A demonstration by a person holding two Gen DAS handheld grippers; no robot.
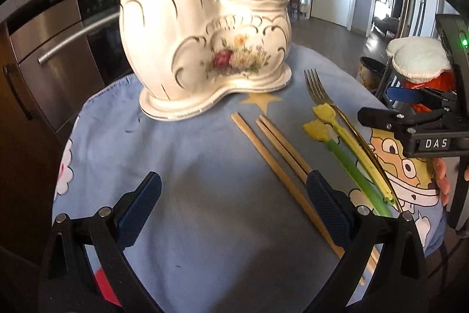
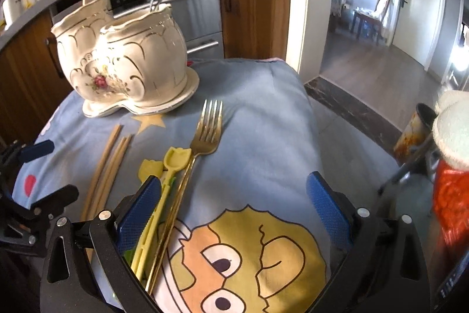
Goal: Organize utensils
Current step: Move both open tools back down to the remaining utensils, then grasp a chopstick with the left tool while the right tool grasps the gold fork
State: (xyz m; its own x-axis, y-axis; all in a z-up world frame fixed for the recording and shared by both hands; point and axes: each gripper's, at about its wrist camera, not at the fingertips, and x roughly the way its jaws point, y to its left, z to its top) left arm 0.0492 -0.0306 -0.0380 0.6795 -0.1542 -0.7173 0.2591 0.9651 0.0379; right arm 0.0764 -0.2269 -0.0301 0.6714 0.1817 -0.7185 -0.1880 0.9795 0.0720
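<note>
The ceramic holder (image 1: 202,49) stands ahead of both sets of fingers, already keeping forks and sticks upright. Three chopsticks (image 1: 275,154) pass under the left gripper's (image 1: 234,209) wide, empty fingers; the gold fork (image 2: 205,137) and yellow picks (image 2: 173,160) lie just inside the right gripper's (image 2: 234,209) left finger, likewise spread wide, probably ready to pick.

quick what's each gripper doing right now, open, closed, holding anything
Left gripper: open, fingers spread, holding nothing.
Right gripper: open, fingers spread, holding nothing.
</note>
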